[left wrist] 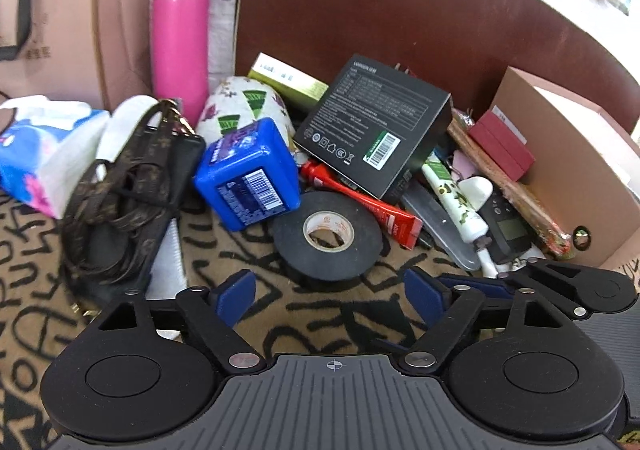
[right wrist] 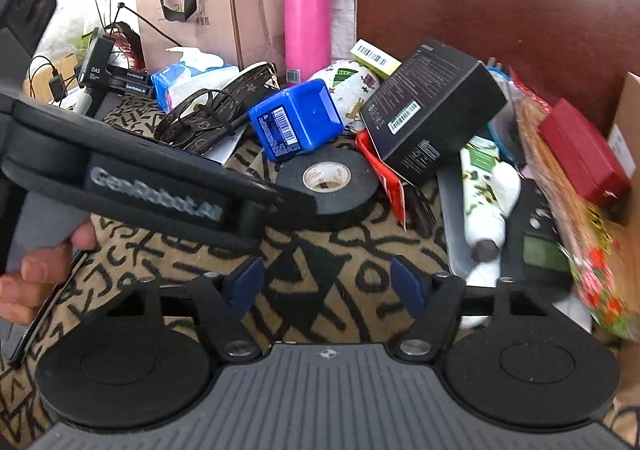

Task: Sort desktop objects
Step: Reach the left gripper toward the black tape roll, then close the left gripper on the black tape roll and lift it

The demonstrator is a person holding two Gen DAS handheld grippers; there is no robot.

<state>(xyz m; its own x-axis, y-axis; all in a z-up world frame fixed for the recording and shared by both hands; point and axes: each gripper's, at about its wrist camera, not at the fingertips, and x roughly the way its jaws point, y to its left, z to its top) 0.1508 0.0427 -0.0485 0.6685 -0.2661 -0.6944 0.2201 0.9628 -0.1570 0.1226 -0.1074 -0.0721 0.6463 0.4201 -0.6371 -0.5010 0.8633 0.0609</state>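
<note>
While both grippers' jaws gape empty: tan black-scribbled cloth (left wrist: 248,250), brown chair back (left wrist: 400,17) behind clutter.

A tan cloth (left wrist: 248,250) with black scribble marks covers the surface. A black tape roll (left wrist: 327,236) lies flat on it near the middle. Just left of the roll a blue box (left wrist: 248,173) sits tilted on the cloth, and further left a brown strap (left wrist: 120,185) is heaped over a dark pouch. At far left lies a tissue pack (left wrist: 44,153). Right of the roll a red tube (left wrist: 360,197) lies slanted, partly under a black box (left wrist: 372,129). A pink bottle (left wrist: 180,33) stands upright at the far edge beside a paper bag (left wrist: 72,17). At right, a cardboard box (left wrist: 568,177) rests on the cloth.
</note>
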